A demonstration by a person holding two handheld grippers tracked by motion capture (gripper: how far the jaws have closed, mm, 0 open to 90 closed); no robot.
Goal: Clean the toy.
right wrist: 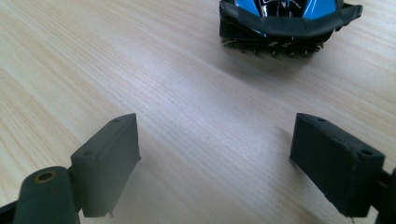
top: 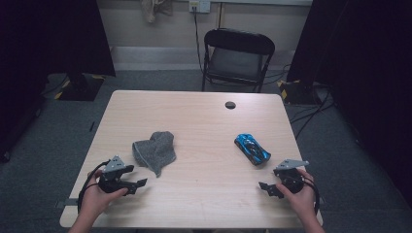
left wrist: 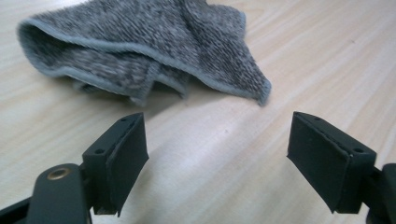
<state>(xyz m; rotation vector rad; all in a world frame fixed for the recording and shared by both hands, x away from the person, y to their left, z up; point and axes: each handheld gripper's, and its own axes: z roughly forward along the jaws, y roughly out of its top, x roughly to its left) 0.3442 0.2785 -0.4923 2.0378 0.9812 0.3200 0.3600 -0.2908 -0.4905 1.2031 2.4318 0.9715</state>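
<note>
A crumpled grey knitted cloth (top: 155, 151) lies on the left half of the wooden table (top: 204, 126); in the left gripper view the cloth (left wrist: 144, 51) sits just beyond the jaws. My left gripper (top: 138, 184) rests low near the front left, open, nothing between its pads (left wrist: 217, 158). A blue and black toy car (top: 252, 148) stands on the right half. My right gripper (top: 265, 188) is in front of it, open and empty (right wrist: 215, 161), with the car's end (right wrist: 285, 23) a short way ahead.
A black folding chair (top: 236, 58) stands behind the table. A small dark round hole (top: 230, 105) marks the tabletop near its far edge. Dark curtains and stands flank the room; cables run across the grey floor on the right.
</note>
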